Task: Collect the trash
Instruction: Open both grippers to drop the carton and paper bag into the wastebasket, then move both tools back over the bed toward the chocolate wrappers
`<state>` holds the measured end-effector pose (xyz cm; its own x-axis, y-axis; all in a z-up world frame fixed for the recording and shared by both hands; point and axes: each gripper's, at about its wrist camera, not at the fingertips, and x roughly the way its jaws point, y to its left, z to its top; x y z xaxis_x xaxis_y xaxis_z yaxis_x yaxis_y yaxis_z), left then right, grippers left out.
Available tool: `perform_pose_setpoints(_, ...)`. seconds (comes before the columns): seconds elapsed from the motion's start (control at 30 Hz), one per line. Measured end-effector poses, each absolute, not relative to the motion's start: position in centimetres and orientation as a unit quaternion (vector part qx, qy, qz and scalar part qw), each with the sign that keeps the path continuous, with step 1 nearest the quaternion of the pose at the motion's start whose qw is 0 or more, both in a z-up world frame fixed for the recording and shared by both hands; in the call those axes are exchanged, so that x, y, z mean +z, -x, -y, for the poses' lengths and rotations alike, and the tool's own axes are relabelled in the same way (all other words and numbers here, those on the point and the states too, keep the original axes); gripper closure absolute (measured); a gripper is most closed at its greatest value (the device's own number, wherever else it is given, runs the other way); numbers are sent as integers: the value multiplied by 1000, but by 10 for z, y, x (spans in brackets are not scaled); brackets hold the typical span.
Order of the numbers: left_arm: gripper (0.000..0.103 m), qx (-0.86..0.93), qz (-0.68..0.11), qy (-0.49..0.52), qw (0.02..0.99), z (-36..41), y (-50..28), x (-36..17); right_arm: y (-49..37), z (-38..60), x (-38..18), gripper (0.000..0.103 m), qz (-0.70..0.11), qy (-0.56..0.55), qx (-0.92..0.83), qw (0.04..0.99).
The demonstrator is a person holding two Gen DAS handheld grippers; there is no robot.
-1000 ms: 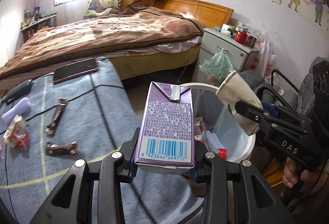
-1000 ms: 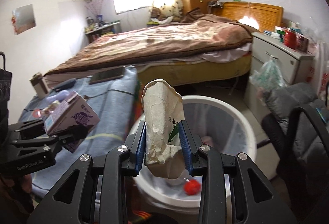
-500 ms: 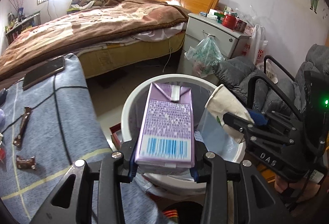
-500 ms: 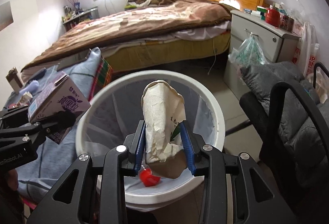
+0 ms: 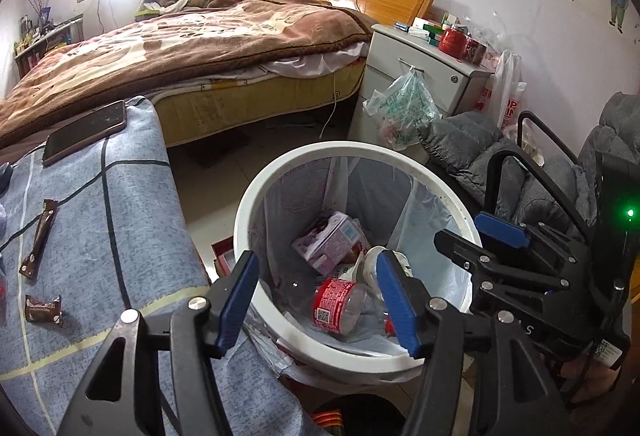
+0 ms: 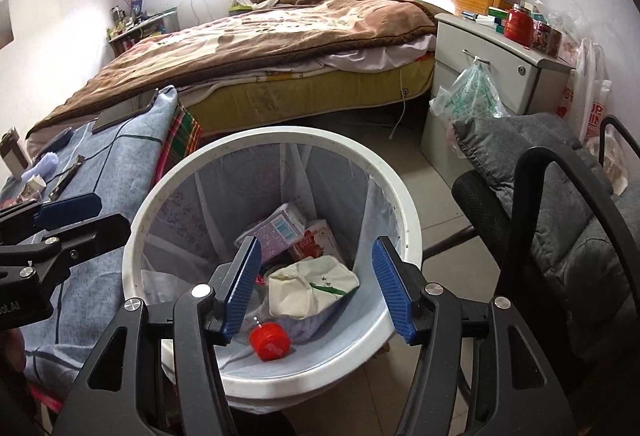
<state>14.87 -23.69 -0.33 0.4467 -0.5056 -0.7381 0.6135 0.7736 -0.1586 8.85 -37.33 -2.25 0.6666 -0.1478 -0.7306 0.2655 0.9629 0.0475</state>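
Observation:
A white trash bin (image 5: 280, 171) (image 6: 408, 211) with a clear liner stands on the floor beside the table. Inside it lie the purple milk carton (image 5: 330, 242) (image 6: 276, 230), the crumpled paper cup (image 6: 310, 286) (image 5: 374, 268), a red-labelled bottle (image 5: 336, 306) and a red cap (image 6: 270, 342). My left gripper (image 5: 318, 290) hangs over the bin's near rim, its jaws opening with nothing between them. My right gripper (image 6: 316, 280) is also above the bin, jaws opening and empty. Each gripper shows in the other's view: the right gripper (image 5: 480, 236) and the left gripper (image 6: 68, 211).
The blue checked table (image 5: 100, 236) holds brown snack wrappers (image 5: 40, 236) (image 5: 42, 310) and a phone (image 5: 86, 129). A grey padded chair (image 6: 560, 215) with black arms stands right of the bin. Behind are a bed (image 6: 260, 47) and a white nightstand (image 6: 492, 75) with a hanging plastic bag (image 5: 402, 107).
Both grippers have opened. The purple carton dropped from the left one and the paper cup from the right one, and both now lie in the bin.

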Motion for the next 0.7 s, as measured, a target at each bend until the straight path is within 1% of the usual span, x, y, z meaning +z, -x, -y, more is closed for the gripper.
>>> perform_pose_setpoints(0.33, 39, -316, -395, -54, 861, 214, -145, 7, -85, 360, -14, 43, -374, -75, -110, 918)
perform_pose_setpoints(0.7, 39, -285, -377, -33, 880, 163, -142, 17, -87, 329, -1, 43, -351, -61, -83, 931)
